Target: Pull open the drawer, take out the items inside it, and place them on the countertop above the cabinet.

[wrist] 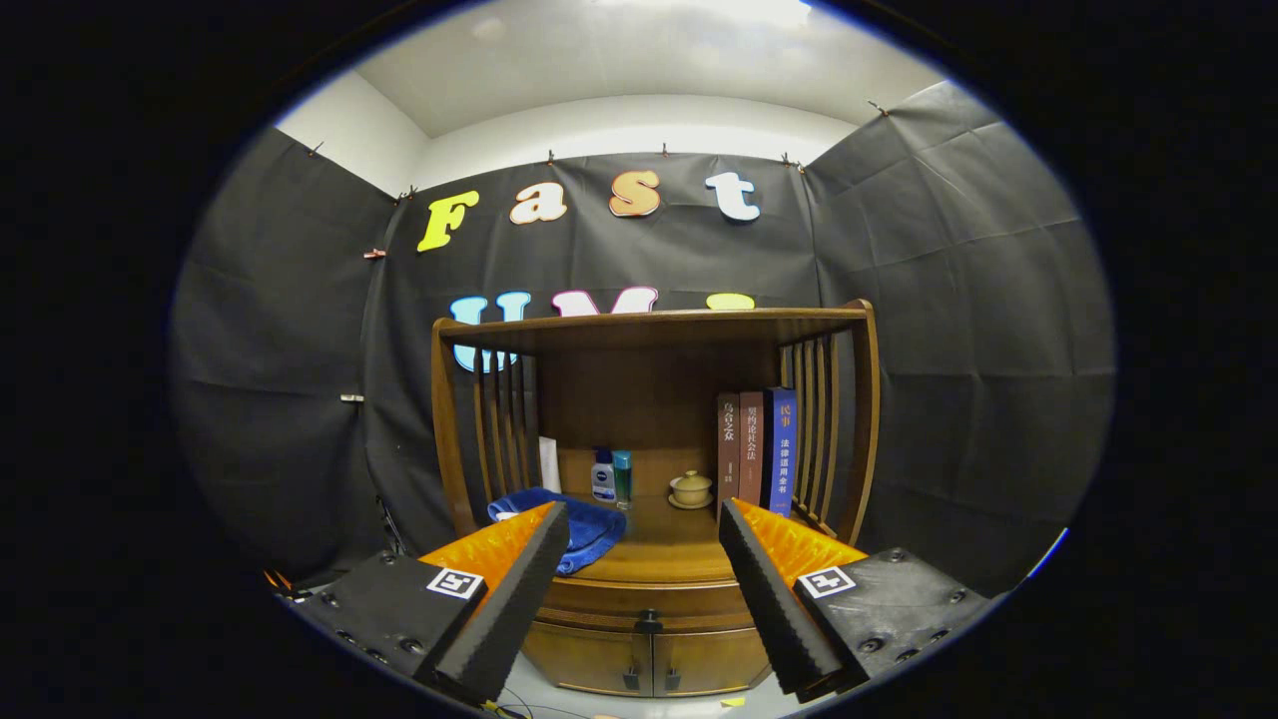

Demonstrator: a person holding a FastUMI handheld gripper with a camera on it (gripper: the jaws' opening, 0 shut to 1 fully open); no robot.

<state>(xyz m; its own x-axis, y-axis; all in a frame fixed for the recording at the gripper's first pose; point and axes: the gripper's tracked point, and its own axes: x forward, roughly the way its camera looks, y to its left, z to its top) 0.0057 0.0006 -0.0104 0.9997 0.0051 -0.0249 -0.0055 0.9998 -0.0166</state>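
Shut brown wooden drawer [647,597] w/ small dark knob [649,623], seen between our gripper [644,519] fingers, which are spread wide, holding nothing.

Drawer sits under the wooden countertop [659,544]; its contents are hidden. On top: crumpled blue cloth [579,527], partly behind the left finger; two small bottles [611,476] at the back, a lidded tan ceramic cup [691,489], three upright books [756,449]. Cabinet doors [649,661] below are cut off by the fingers.
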